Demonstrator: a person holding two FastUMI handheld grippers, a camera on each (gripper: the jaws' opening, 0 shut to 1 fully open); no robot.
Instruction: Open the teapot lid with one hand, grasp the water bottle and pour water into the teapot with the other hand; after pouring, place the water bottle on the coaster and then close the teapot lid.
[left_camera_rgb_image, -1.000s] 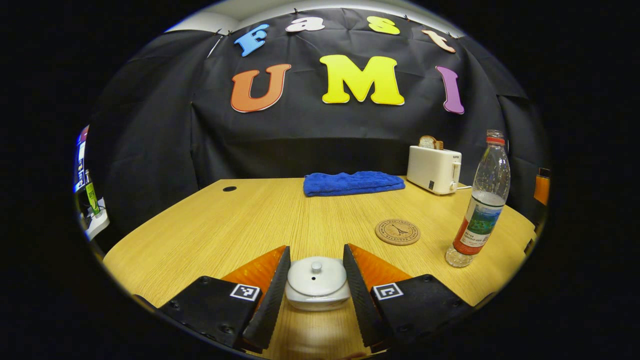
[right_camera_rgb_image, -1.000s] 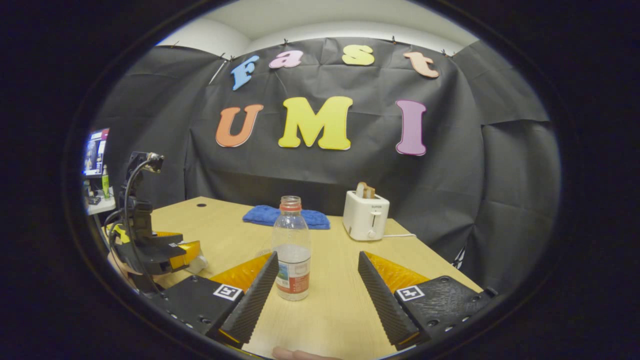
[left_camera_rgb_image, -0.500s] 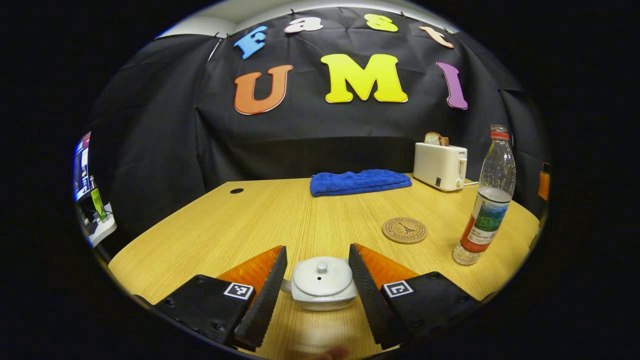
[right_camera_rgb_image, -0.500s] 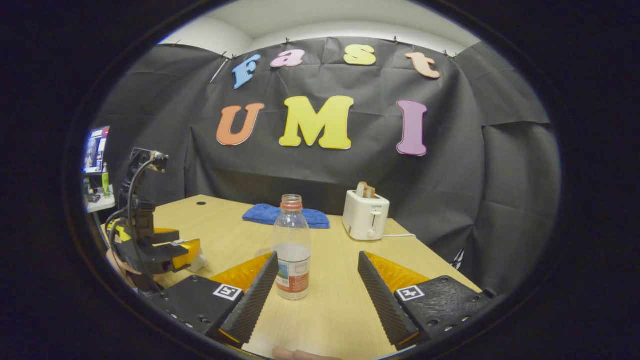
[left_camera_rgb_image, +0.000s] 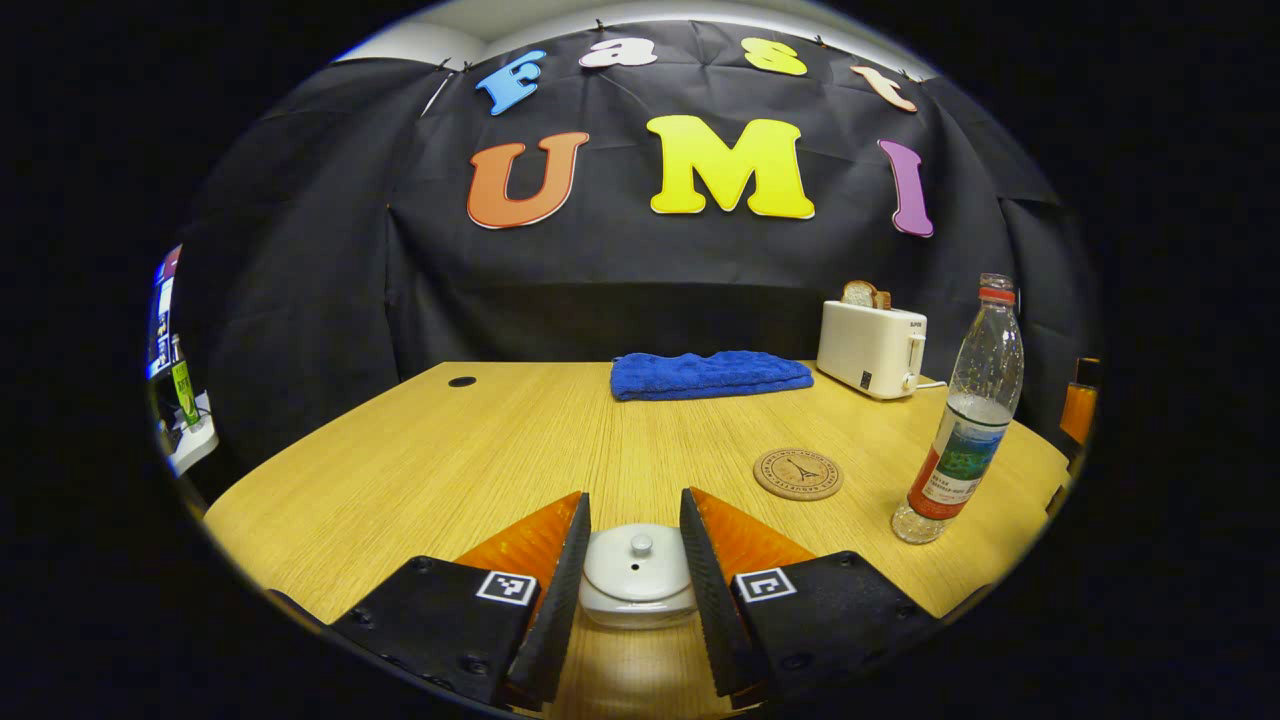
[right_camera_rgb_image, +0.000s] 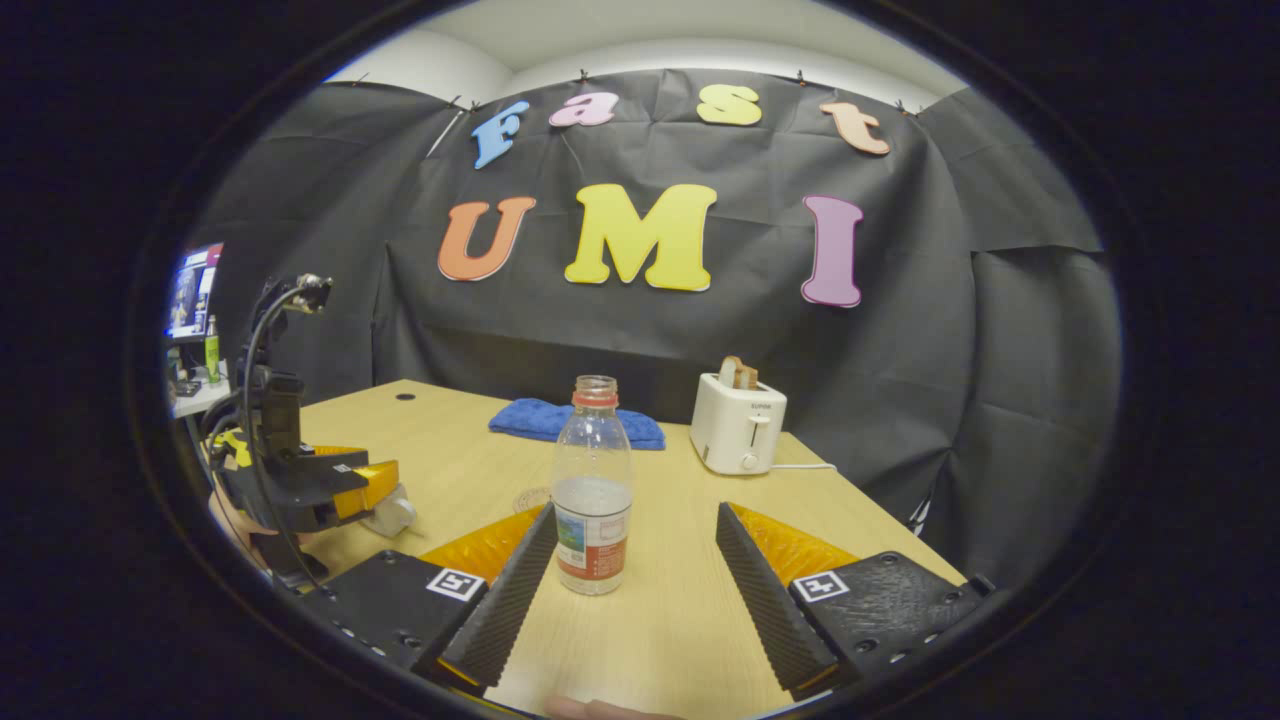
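Left tongs (left_camera_rgb_image: 634, 580) closing in around the teapot lid (left_camera_rgb_image: 638, 563)

Narrower than 0.5 s ago, contact unclear; right tongs (right_camera_rgb_image: 636, 580) spread near the water bottle (right_camera_rgb_image: 592, 485), label unreadable.

We see bare table (left_camera_rgb_image: 420, 470) left of the coaster (left_camera_rgb_image: 797, 473). Right of it stands the bottle (left_camera_rgb_image: 962, 420); behind, towel (left_camera_rgb_image: 708, 373) and toaster (left_camera_rgb_image: 869, 347).

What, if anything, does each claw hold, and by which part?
The right claw holds nothing; the water bottle stands free. The left claw flanks the teapot lid at its rim; a firm hold cannot be told.
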